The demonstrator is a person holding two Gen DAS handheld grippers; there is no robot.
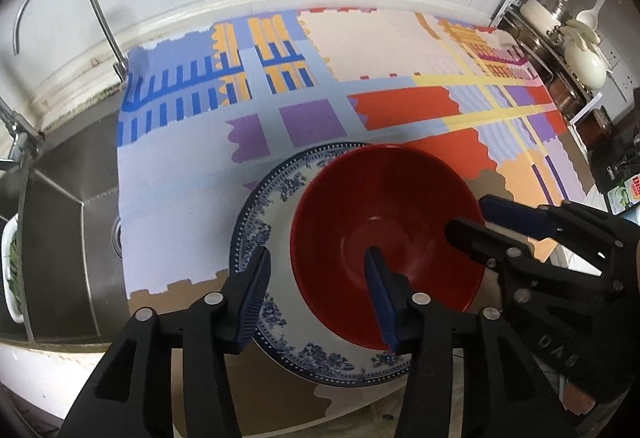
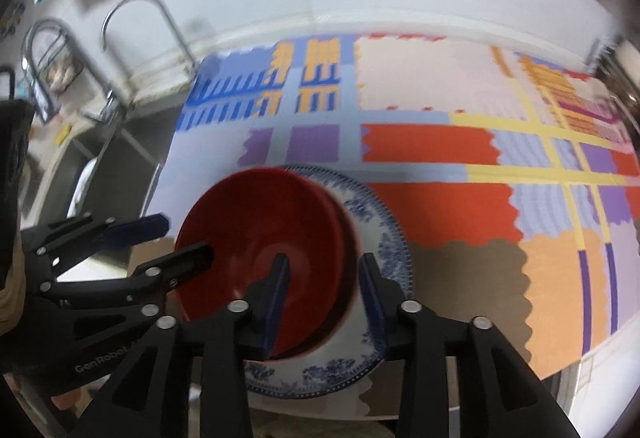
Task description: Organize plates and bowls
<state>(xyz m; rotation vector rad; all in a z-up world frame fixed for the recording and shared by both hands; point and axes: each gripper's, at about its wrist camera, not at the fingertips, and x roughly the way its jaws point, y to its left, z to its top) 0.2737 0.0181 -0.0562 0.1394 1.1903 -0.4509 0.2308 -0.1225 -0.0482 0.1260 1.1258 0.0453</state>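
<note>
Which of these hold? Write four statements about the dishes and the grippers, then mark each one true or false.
1. The red bowl sits on the blue-patterned plate. True.
2. The plate lies in the sink. False: it rests on the patterned mat beside the sink.
3. The left gripper is open, with one finger inside the bowl. True.
4. The right gripper grips the faucet. False: it is open and straddles the bowl's rim.
</note>
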